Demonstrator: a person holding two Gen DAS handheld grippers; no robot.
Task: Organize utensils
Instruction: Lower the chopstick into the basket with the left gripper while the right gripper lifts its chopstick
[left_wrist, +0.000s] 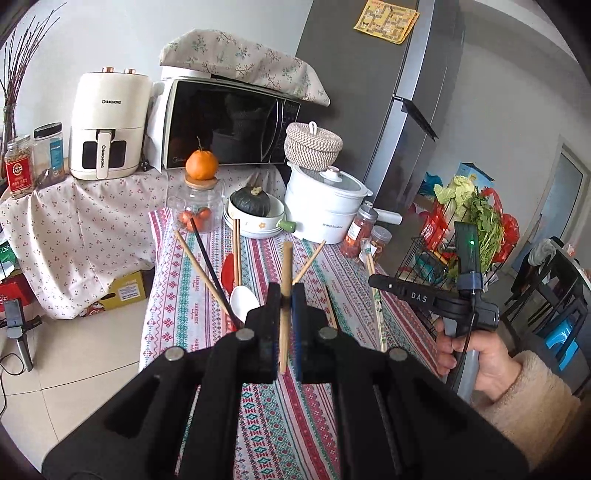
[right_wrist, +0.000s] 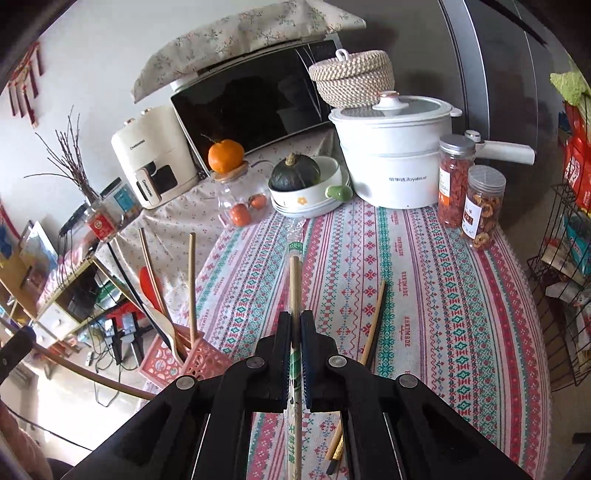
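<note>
Each hand-held gripper, left (left_wrist: 285, 295) and right (right_wrist: 294, 325), clamps chopsticks; only the right view shows the pink basket (right_wrist: 201, 360).

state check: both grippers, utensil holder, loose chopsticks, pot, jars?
left gripper: shut on a bamboo chopstick
right gripper: shut on wrapped chopsticks
pink utensil basket: upright, holds chopsticks and spoons
loose chopstick pair: lying on tablecloth
white electric pot: lid on
two snack jars: capped, upright
</note>
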